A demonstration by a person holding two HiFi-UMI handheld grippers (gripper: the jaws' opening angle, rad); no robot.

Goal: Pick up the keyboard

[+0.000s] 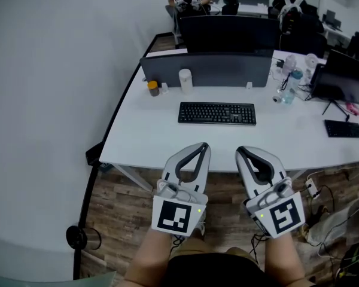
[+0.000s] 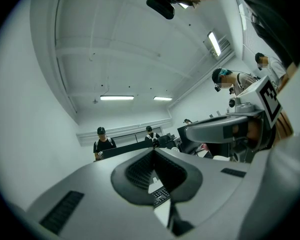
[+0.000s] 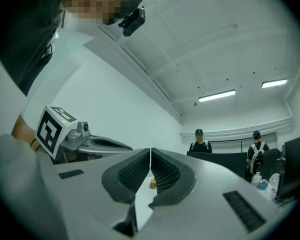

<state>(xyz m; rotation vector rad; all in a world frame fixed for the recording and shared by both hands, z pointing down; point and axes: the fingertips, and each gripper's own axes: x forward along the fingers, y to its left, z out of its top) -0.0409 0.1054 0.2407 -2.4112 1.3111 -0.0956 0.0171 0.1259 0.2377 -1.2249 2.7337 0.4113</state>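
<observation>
Desk (image 1: 143,130): keyboard (image 1: 216,113) seemingly beyond left tool (image 1: 204,145), right tool (image 1: 240,150).

Head view steeply above keyboard (image 1: 216,113)

We see a matt black plastic keyboard (image 1: 216,113) on a smooth white desk (image 1: 149,137), above a floor (image 1: 116,205) of grainy wood planks.

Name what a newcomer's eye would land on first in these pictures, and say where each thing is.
First, the left gripper and right gripper, side by side in the foreground, both shut and empty, pointing toward the white desk. Just beyond them lies the black keyboard, flat and untouched, mid-desk before a dark partition.
</observation>
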